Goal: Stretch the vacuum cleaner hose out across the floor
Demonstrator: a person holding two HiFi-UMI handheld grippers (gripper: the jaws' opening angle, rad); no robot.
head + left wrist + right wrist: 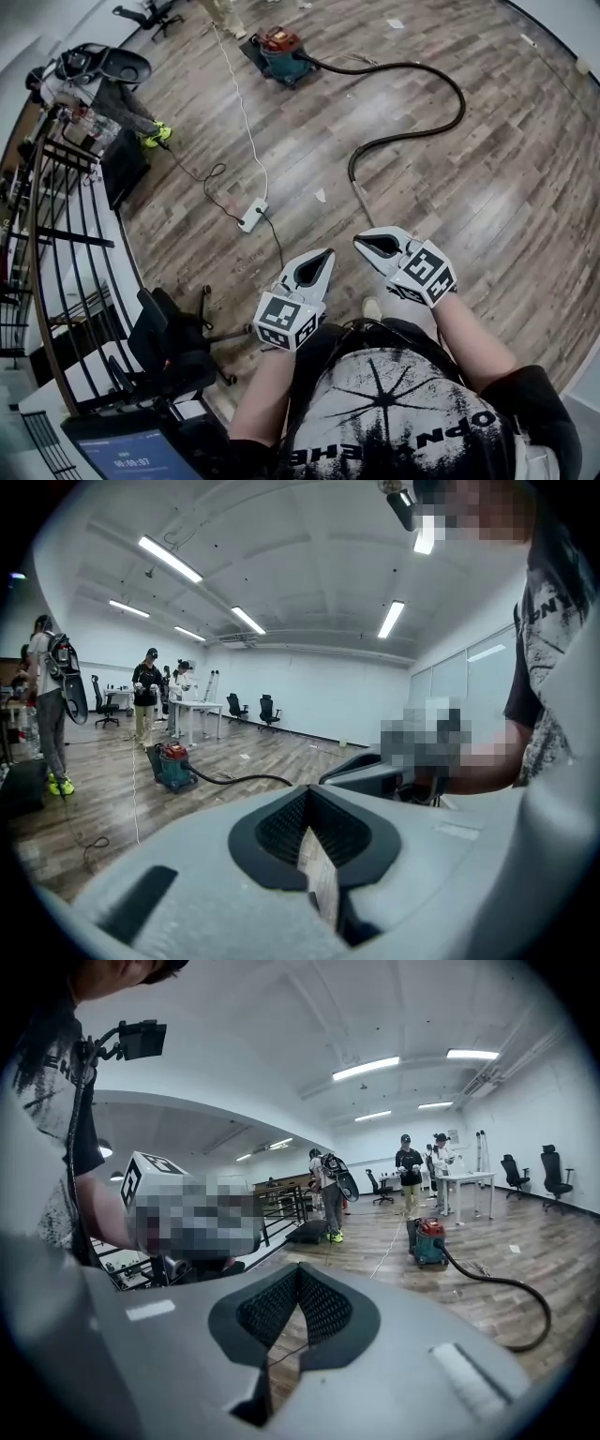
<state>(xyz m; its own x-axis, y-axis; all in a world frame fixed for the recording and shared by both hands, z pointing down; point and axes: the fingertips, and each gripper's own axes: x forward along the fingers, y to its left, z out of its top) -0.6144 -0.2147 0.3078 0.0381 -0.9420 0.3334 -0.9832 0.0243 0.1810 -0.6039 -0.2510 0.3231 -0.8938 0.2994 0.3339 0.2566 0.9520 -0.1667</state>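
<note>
Fingers of left gripper [323, 258] and right gripper [367, 244] both closed, empty | hose's near end hard to make out | one hose [441, 122], one vacuum cleaner [281, 52] on floor [506, 187]

The vacuum cleaner [281, 52] was teal with a red top, its hose [462, 101] black, the plank floor [487, 206] brown-grey, the power strip [251, 215] white.

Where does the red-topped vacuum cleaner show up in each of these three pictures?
Head view: vacuum cleaner at top centre.
Left gripper view: vacuum cleaner left of middle.
Right gripper view: vacuum cleaner right of middle.
Shared landmark: the black hose running from it.
</note>
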